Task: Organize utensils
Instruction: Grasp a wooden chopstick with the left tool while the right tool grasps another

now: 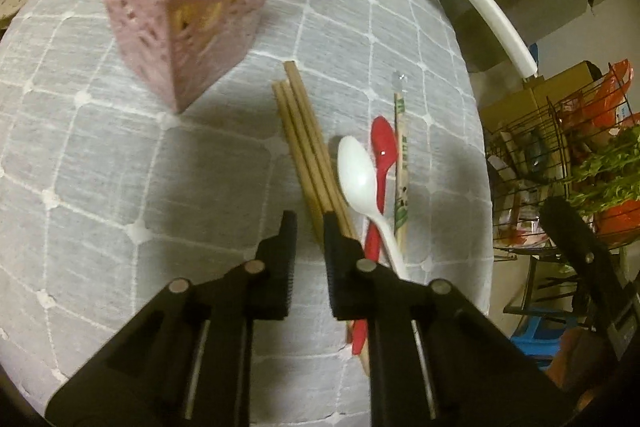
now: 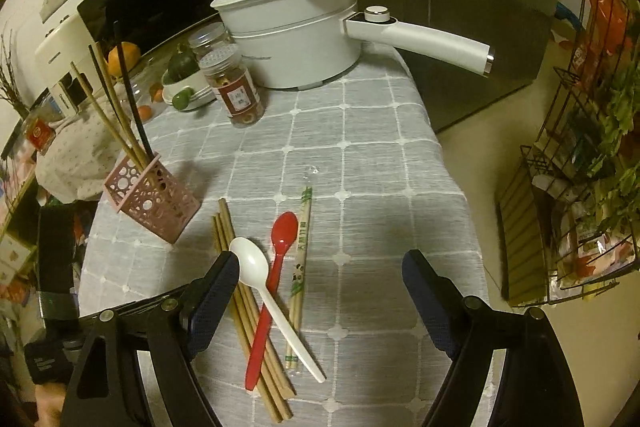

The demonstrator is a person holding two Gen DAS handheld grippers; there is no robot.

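Observation:
A pink perforated holder [image 1: 180, 23] [image 2: 154, 201] stands on the grey checked tablecloth with several chopsticks in it. Loose wooden chopsticks [image 1: 304, 143] [image 2: 248, 311], a white spoon [image 1: 358, 175] [image 2: 256, 271], a red spoon [image 1: 383, 147] [image 2: 280, 247] and wrapped chopsticks [image 1: 402, 163] [image 2: 302, 247] lie together on the cloth. My left gripper [image 1: 308, 227] is open by a narrow gap and empty, hovering just left of the loose chopsticks. My right gripper [image 2: 320, 263] is wide open and empty, above the utensil pile.
A white electric pot [image 2: 296, 35] with a long handle [image 2: 424, 41], a spice jar [image 2: 236, 91] and a fruit bowl [image 2: 184, 87] stand at the table's far end. A wire rack [image 2: 580, 187] with greens stands right of the table edge.

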